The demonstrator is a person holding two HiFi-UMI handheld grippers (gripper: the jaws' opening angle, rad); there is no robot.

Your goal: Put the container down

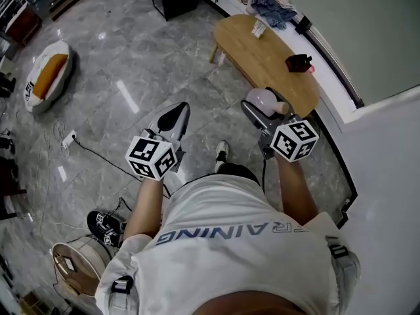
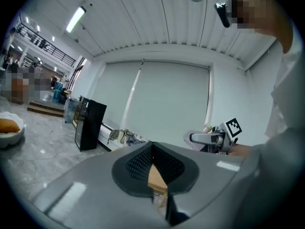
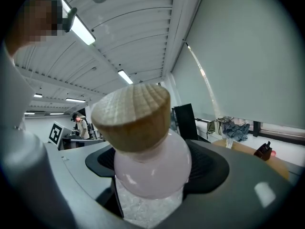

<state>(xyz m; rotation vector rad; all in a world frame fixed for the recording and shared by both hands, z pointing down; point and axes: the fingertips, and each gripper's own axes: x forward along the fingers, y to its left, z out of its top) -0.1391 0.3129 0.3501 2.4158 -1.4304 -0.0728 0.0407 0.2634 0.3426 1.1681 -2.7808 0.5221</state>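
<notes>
**A:** While the right tongs [image 3: 155, 159] are clamped round the container [image 3: 143, 175], what makes for a good set-down?

**B:** Carry it over bare wood on the bench [image 1: 256, 58], clear of the black object [image 1: 298, 63]. Lower it until the base sits flat, and only then let go. Right now it hangs in the air by the bench's near end.

**A:** Which way does it point?

**B:** Its long axis runs across the tongs, with the cork cap [image 3: 133, 116] end up and leaning a little, so I'd straighten it first. The left tongs [image 2: 152, 163] are closed on nothing.
</notes>
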